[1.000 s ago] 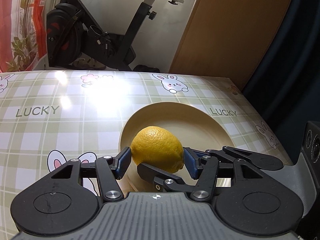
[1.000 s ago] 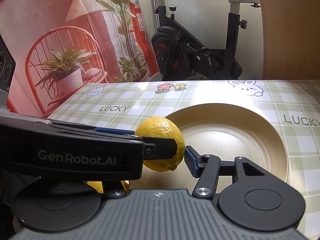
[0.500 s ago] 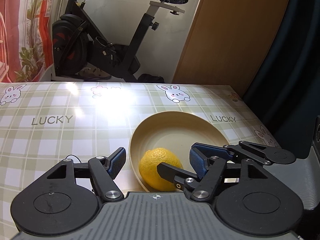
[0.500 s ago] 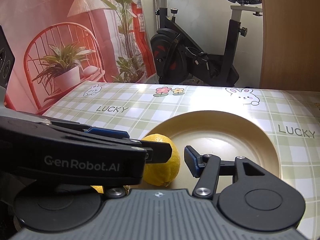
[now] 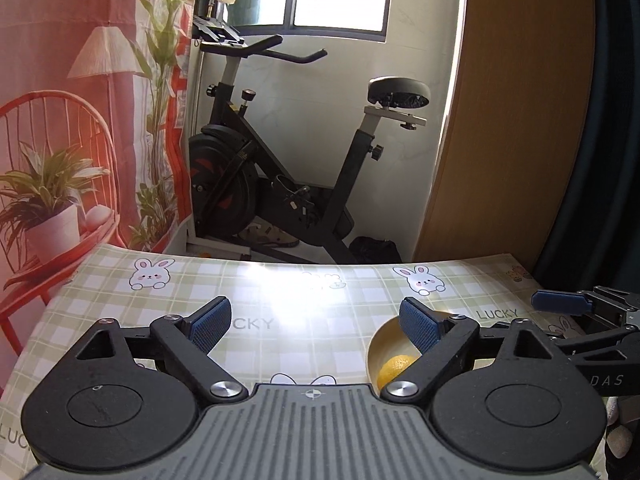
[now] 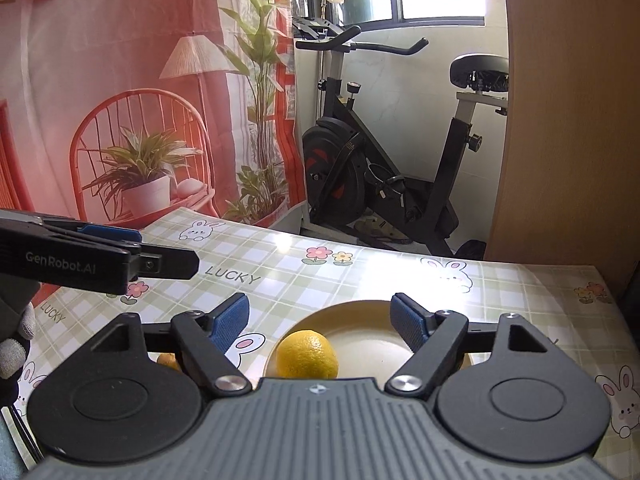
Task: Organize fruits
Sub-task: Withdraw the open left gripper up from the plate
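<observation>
Both grippers (image 6: 320, 322) raised, jaws apart

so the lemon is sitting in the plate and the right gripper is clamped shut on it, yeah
Not quite. The lemon does sit in the plate, but the right gripper is open, its jaws having just spread, and it grips nothing. The right wrist view shows this.

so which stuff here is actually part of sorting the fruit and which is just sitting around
Part of the job:
- lemon, lying in the plate
- cream plate
- second yellow fruit on the table, mostly hidden
- left gripper and right gripper, both open, nothing between them

Just around:
- exercise bike
- red plant-print backdrop
- checked tablecloth
</observation>
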Tool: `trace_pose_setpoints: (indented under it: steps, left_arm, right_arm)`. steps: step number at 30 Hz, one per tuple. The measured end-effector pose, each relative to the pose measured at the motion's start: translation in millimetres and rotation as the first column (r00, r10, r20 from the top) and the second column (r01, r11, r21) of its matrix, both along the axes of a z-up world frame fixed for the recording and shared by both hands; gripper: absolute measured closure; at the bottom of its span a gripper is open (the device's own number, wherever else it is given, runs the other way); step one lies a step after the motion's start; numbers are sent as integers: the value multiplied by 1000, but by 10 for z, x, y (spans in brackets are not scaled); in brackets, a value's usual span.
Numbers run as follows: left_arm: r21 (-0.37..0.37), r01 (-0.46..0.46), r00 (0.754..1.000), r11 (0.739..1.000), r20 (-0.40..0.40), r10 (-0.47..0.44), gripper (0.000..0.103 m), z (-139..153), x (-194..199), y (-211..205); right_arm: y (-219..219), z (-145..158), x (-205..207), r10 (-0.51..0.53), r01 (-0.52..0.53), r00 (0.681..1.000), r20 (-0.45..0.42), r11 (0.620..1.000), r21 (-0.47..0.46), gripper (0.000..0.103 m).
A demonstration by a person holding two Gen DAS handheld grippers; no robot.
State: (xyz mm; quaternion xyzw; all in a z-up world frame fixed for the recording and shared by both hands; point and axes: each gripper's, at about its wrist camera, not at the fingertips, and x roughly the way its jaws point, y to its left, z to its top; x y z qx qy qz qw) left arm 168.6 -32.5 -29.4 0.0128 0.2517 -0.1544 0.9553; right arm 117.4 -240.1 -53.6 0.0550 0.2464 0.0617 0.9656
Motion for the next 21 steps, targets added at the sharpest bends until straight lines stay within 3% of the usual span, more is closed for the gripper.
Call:
trace_pose_setpoints:
  steps: [4,10,12,21]
  left_arm:
    - [29,-95,992,995,85,93,9,185,-85,112]
    - [89,-161,979,983,137,148,9,266,-180,179]
    - [125,-169,980,978,129,153,9,256,-168,214]
    - [112,-149,989,983,25,147,9,53,-220,536]
  right_arm:
    - [-25,123,-29,-18,18,1000,5,1000,24,15]
    - [18,203,-65,-32,31,999,17,999,34,10]
    - [33,199,-78,-34,33,999,18,999,33,8]
    - [194,157,-80,-70,70,997,18,997,16,8]
